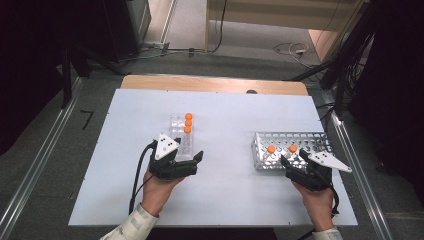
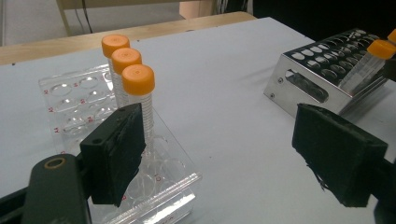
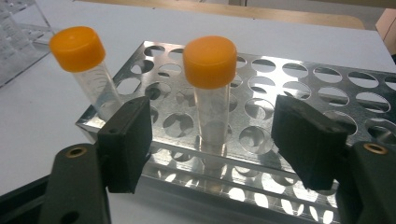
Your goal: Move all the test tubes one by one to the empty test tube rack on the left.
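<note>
- 2 grippers over a white tabletop [image 1: 225, 200], wooden edge [image 1: 215, 83] along the far side, grey floor [image 1: 45, 150] and metal rails [image 1: 30, 180] around, cables [image 1: 295, 49] on the floor beyond.
- Left gripper [image 1: 192, 161]: jaws apart, nothing clamped; near pad just beside the closest of 3 orange-capped tubes [image 2: 138, 93] upright in a clear plastic rack [image 2: 74, 102].
- Right gripper [image 1: 294, 159]: jaws apart either side of an orange-capped tube [image 3: 211, 88], pads off it.
- That tube upright in the metal rack [image 3: 303, 79], front row; a 2nd capped tube [image 3: 86, 65] tilted in the rack beside it.
- Clear rack left of centre, metal rack well apart on the right.
</note>
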